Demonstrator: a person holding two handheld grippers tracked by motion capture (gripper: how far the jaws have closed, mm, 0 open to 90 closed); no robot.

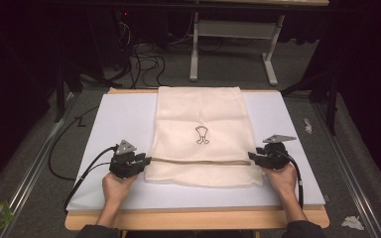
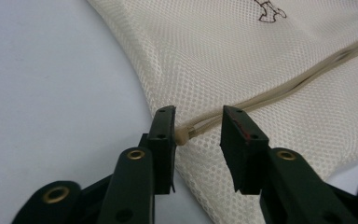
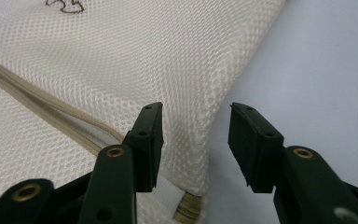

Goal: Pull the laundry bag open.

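High view shows a cream mesh fabric bag (image 1: 198, 134) with a small dark printed emblem (image 1: 202, 135) lying flat on a white rectangular board (image 1: 114, 119), its near part folded over along a beige zipper line (image 1: 198, 161). The left gripper (image 1: 145, 159) sits at the bag's left edge and the right gripper (image 1: 252, 156) at its right edge, each held in a hand. Left gripper view shows the jaws parted, the zipper's end tab (image 2: 182, 136) lying between them, touching the left pad but not pinched. Right gripper view shows the jaws spread apart, straddling the bag's folded edge (image 3: 214, 116) without pressing it.
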